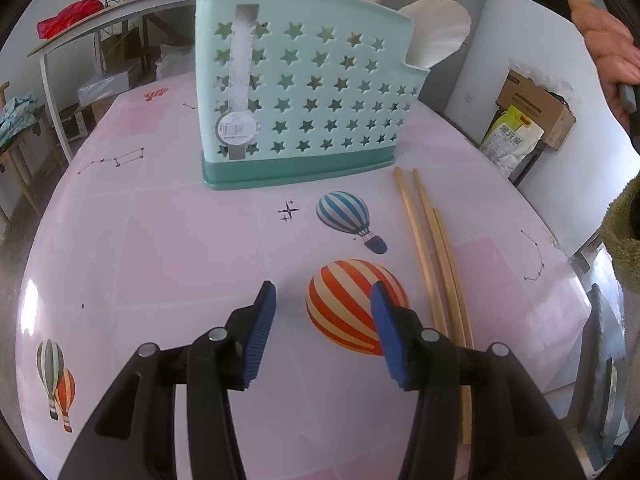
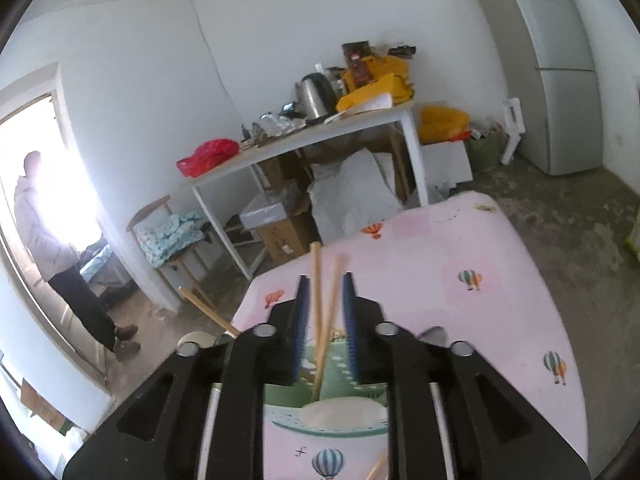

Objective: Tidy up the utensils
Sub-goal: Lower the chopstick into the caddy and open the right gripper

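Observation:
A teal star-punched utensil holder (image 1: 304, 92) stands at the far side of the pink table (image 1: 160, 248), with a white spoon (image 1: 438, 32) and chopstick tips showing above its rim. Three loose wooden chopsticks (image 1: 434, 264) lie on the table to its right. My left gripper (image 1: 322, 296) hovers open over an orange balloon print, just left of those chopsticks, with nothing between its fingers. In the right wrist view my right gripper (image 2: 325, 284) hangs above the holder (image 2: 280, 398). Two chopsticks (image 2: 317, 320) stand in the holder between its blue pads, which do not press on them.
A person's hand (image 1: 608, 52) shows at the upper right in the left wrist view. Beyond the table stand a white side table (image 2: 320, 140) with a kettle and bags, boxes under it, and a fridge (image 2: 560, 72). A person (image 2: 52, 220) stands in the doorway.

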`<action>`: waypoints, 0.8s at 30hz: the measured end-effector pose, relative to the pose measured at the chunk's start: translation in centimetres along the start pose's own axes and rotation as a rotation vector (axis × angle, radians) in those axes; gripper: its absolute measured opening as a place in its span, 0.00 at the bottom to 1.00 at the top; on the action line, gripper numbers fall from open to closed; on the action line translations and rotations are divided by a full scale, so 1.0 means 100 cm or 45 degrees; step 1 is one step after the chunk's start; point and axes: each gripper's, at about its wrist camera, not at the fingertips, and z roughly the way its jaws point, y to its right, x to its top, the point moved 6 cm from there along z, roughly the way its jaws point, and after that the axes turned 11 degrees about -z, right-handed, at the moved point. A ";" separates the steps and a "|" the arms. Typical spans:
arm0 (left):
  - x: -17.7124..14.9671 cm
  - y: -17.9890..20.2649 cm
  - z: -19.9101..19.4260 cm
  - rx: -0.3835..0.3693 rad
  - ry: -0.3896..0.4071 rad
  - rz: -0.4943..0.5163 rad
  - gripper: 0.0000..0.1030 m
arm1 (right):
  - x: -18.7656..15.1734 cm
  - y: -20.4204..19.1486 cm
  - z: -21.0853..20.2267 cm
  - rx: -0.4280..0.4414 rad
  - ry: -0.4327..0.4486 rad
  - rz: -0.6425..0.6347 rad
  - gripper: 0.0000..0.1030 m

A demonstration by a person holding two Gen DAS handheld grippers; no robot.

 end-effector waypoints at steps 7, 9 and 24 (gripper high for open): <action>0.001 0.006 -0.001 0.009 0.004 0.020 0.47 | 0.004 0.018 -0.041 -0.050 0.102 0.031 0.36; 0.001 0.007 -0.002 0.013 0.005 0.023 0.47 | -0.002 0.023 -0.056 -0.067 0.112 0.041 0.37; 0.004 0.003 -0.006 0.023 0.012 0.022 0.48 | -0.199 0.009 -0.017 -0.064 -0.509 0.235 0.39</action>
